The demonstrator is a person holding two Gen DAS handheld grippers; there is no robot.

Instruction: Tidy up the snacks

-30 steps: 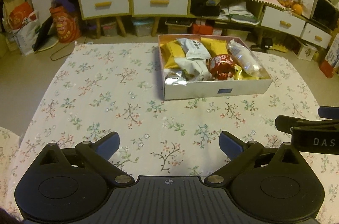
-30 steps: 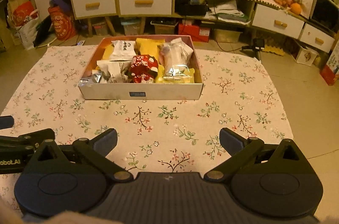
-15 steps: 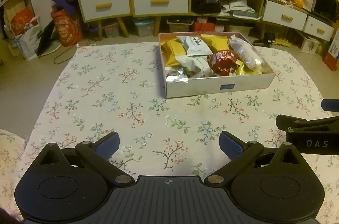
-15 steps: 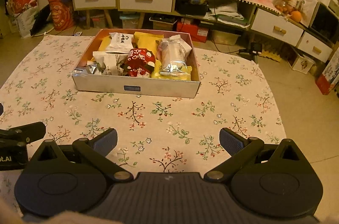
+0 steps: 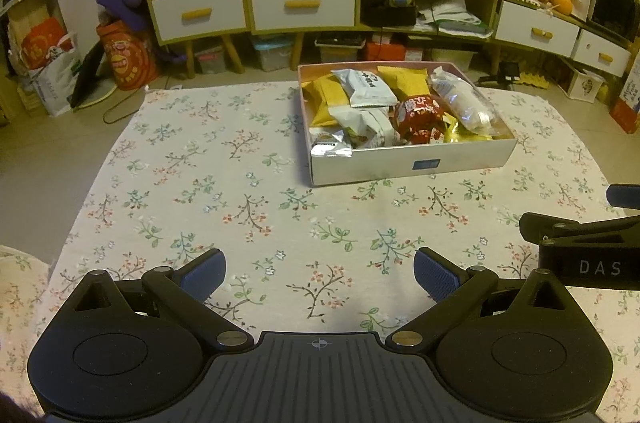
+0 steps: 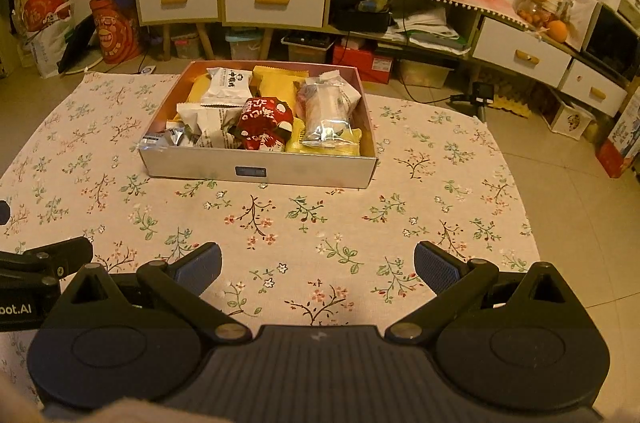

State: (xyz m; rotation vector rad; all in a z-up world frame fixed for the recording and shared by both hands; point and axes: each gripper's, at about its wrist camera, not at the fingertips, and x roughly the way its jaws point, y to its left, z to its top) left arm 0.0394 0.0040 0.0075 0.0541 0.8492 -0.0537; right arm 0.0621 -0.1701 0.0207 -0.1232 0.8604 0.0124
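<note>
- The left gripper hovers over the flowered counter, fingers spread apart and empty.
- The right gripper does likewise, fingers apart.
- The snacks lie piled in a white box on the counter ahead, well apart from both grippers.

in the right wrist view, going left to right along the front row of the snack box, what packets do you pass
silver foil packet → white packet with green print → red packet with white spots → clear wrapped packet, lying on a yellow packet
</note>
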